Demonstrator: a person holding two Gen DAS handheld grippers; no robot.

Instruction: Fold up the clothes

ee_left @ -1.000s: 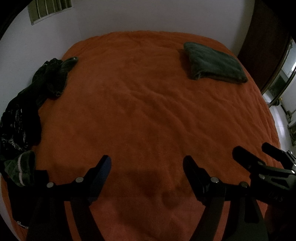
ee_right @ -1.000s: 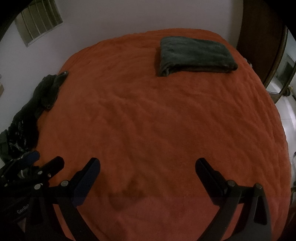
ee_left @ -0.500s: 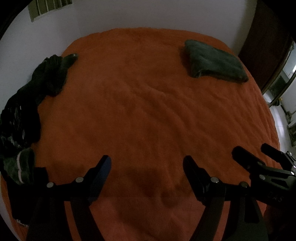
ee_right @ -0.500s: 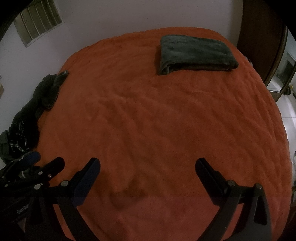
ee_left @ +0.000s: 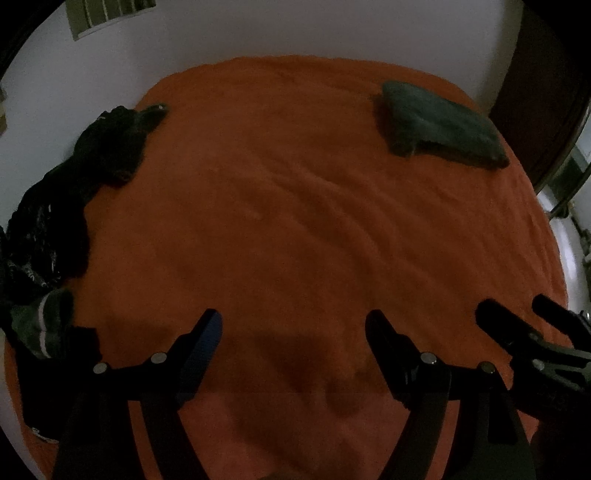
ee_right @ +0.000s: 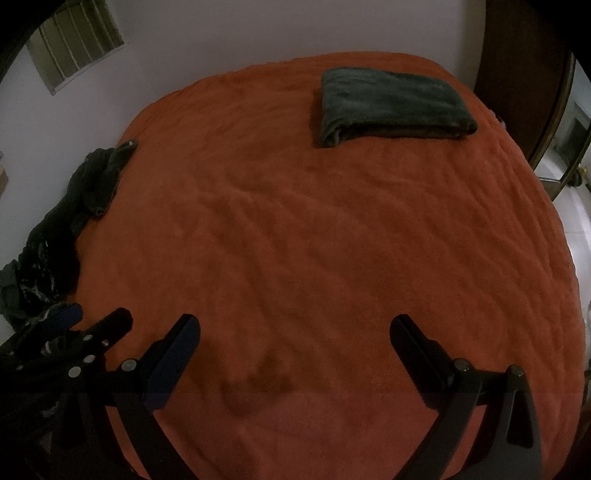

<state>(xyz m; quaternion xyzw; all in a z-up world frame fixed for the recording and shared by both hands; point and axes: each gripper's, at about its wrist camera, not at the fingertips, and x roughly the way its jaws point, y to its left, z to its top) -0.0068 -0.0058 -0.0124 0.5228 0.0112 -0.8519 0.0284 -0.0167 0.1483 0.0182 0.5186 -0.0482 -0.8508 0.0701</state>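
Bed [ee_right: 332,240] under an orange blanket fills both views, and nothing lies on its middle. A folded dark green garment [ee_right: 391,105] sits at 1 o'clock near the far edge, flat and squared off. A heap of unfolded dark clothes [ee_right: 66,221] runs along the bed's edge from 10 to 8 o'clock, against the pale wall [ee_right: 221,33]. A vent grille [ee_right: 77,40] is at 11 o'clock and a dark wooden door [ee_right: 517,74] at 2 o'clock. Nothing stands between your tongs and either lot of clothes.

Compared with half a second ago, the left wrist view is blurred and the heap sits slightly further in from its edge; the right view is almost unchanged.

Your left tongs [ee_left: 293,325] and right tongs [ee_right: 295,328] hover above the near edge, side by side, pointing across the bed. Both are spread wide and hold nothing.
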